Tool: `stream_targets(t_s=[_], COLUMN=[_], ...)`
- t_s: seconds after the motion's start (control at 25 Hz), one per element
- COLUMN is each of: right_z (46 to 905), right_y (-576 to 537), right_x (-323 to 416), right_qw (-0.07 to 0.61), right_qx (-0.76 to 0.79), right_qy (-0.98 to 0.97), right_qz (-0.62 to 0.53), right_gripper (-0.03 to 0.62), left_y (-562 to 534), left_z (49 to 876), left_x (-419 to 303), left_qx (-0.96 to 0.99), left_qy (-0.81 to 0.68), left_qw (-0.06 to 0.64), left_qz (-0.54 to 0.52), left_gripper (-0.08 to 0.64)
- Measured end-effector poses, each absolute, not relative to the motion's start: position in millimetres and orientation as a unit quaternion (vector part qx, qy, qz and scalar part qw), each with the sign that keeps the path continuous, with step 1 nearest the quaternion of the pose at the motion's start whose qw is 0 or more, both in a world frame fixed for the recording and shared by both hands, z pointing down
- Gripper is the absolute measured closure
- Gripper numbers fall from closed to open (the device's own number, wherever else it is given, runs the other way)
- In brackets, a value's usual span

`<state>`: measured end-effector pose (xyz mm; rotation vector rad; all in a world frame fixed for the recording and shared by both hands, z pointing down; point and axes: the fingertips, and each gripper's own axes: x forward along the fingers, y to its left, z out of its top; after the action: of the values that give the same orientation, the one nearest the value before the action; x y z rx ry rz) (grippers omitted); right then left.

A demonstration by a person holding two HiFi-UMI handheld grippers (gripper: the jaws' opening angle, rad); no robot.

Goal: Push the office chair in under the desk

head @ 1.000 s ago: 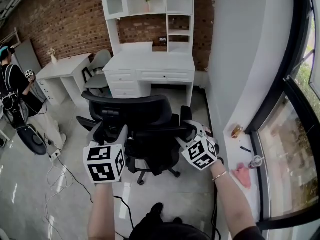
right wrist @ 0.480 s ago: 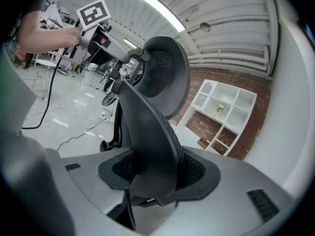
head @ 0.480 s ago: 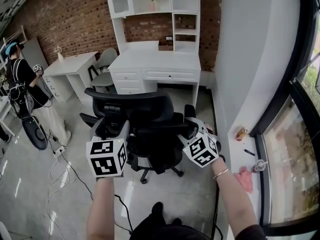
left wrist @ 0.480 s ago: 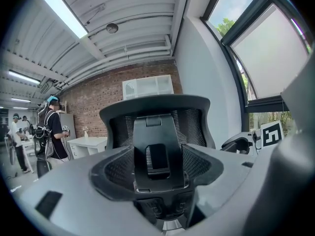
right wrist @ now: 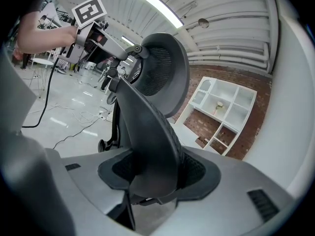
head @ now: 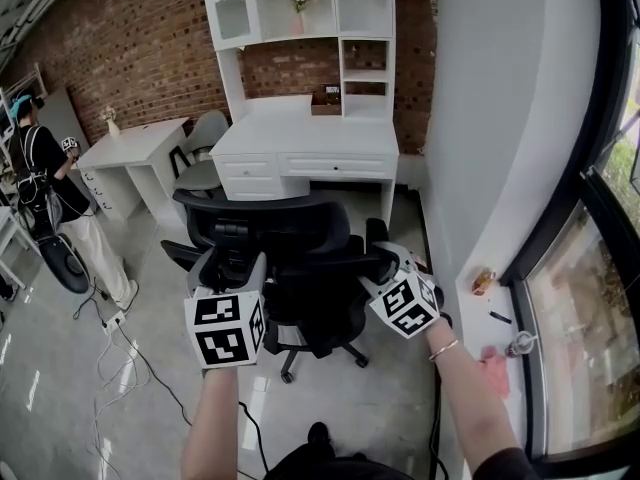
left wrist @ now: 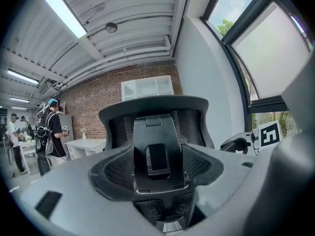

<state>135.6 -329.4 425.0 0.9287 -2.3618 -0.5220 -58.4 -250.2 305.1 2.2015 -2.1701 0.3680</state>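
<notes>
Nearest to us, we're holding the left gripper [head: 228, 268] clamped on the back of the black office chair [head: 300, 253]. Its jaws are pressing on either side of the spine bracket that runs up the mesh. On the other side, the right gripper [head: 385, 263] is biting onto the backrest's side edge, its jaws wide but closed on it.

The chair is standing on the grey floor [head: 385, 398] with its back towards us. It's sitting just short of the front edge of the white desk [head: 310, 133], in line with the knee opening at the desk's right end. Cables [head: 120, 363] are trailing across the floor to our left, and a window ledge [head: 478, 323] is running along our right.

Beyond the chair, a white shelf unit [head: 345, 8] is rising from the desk's back edge against the brick wall [head: 130, 38]. Further left, a grey chair [head: 205, 133] is sitting beside a second desk [head: 130, 140], and a person [head: 40, 173] is standing by the floor's left edge.
</notes>
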Motion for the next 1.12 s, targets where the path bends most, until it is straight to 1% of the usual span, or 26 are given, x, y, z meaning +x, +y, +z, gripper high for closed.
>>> stream_targets(t_s=[0.6, 1.12], right_z=[426.9, 434.7], right_y=[-416.5, -511.6], right_x=[93.7, 107.0], right_qw=[0.286, 0.313], right_qx=[0.371, 0.378], right_qy=[-0.865, -0.857], right_qz=[-0.177, -0.159], right_gripper=[0.374, 0.373], left_y=[-350.1, -434.1], left_z=[307.4, 310.1], left_x=[-106.9, -91.7], left_qx=[0.725, 0.733], left_qy=[-0.678, -0.671], left_qw=[0.019, 0.005], left_qz=[0.117, 0.112], left_gripper=[0.272, 0.272])
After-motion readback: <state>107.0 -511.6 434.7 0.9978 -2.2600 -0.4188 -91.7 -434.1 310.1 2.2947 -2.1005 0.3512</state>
